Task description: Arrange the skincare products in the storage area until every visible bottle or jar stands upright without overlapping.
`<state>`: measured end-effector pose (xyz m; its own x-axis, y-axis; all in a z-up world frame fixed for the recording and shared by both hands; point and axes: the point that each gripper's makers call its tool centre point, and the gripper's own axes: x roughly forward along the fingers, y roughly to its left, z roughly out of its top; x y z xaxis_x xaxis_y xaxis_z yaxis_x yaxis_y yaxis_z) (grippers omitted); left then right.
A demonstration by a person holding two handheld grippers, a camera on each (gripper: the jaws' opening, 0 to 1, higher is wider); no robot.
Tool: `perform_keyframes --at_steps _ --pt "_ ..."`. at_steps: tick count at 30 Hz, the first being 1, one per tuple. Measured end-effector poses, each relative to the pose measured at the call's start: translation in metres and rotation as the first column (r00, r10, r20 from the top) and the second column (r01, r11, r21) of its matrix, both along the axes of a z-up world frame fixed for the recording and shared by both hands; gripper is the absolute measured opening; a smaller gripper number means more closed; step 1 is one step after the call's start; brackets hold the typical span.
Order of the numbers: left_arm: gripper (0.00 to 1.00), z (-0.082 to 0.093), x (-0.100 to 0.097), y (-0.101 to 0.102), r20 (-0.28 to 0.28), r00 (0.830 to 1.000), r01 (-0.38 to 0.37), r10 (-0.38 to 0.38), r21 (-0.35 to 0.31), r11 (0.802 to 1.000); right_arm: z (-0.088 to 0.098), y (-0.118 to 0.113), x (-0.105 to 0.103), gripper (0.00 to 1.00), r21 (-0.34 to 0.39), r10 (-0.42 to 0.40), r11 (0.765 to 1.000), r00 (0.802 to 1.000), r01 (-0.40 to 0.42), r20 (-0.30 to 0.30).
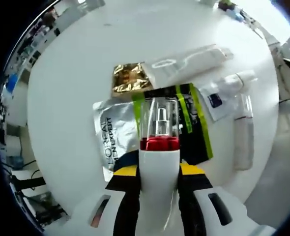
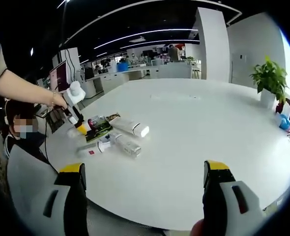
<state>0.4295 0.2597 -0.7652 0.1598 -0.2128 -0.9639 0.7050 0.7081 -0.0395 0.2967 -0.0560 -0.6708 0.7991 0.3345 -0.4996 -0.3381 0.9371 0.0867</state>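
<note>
Left gripper (image 1: 157, 184): yellow-tipped jaws clamped on a white spray bottle (image 1: 159, 167) — red collar, clear cap, pump nozzle visible inside.
Spray bottle position: held above the black-and-green sachet (image 1: 196, 123), which lies flat on the white table (image 1: 66, 78).
Silver sachet (image 1: 110, 135): flat, touching the black-and-green sachet's left edge; L'Oréal lettering readable in the left gripper view.
Gold sachet (image 1: 130, 77): flat, just beyond the black-and-green sachet.
White tube (image 1: 189, 61): lying on its side, overlapping the gold sachet's edge.
Small white bottle (image 1: 231, 83): on its side, right of the black-and-green sachet, resting on a white sachet (image 1: 215, 101).
Clear bottle (image 1: 244, 132): on its side, just beside the small white bottle.
Right gripper (image 2: 144, 194): jaws spread wide, nothing between them, hanging over the near table edge.
Right gripper view extras: a person's hand (image 2: 59, 101) carrying the left gripper over the product cluster, well away from the right gripper; a potted plant (image 2: 269, 78) at the far table edge; office desks behind.
</note>
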Motion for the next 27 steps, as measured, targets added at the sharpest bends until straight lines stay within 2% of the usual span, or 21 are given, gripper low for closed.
perform_keyframes --at_steps 5,11,16,27 --pt "0.25 0.017 0.002 -0.002 0.018 0.998 -0.053 0.054 -0.073 0.996 0.0 0.002 0.0 1.0 -0.004 0.014 1.0 1.0 -0.014 0.001" --pt "0.25 0.034 0.001 -0.002 0.03 0.996 -0.08 0.085 -0.131 0.988 0.0 0.004 -0.001 1.0 -0.004 0.027 1.0 1.0 -0.027 0.003" --pt "0.25 0.051 0.004 -0.005 0.05 0.988 -0.135 0.149 -0.212 0.968 0.001 0.007 -0.001 1.0 -0.005 0.043 0.999 0.999 -0.043 0.006" --pt "0.24 0.064 -0.004 -0.013 0.07 0.985 -0.136 0.16 -0.267 0.954 0.002 0.01 -0.002 0.97 -0.002 0.065 0.998 0.998 -0.065 0.012"
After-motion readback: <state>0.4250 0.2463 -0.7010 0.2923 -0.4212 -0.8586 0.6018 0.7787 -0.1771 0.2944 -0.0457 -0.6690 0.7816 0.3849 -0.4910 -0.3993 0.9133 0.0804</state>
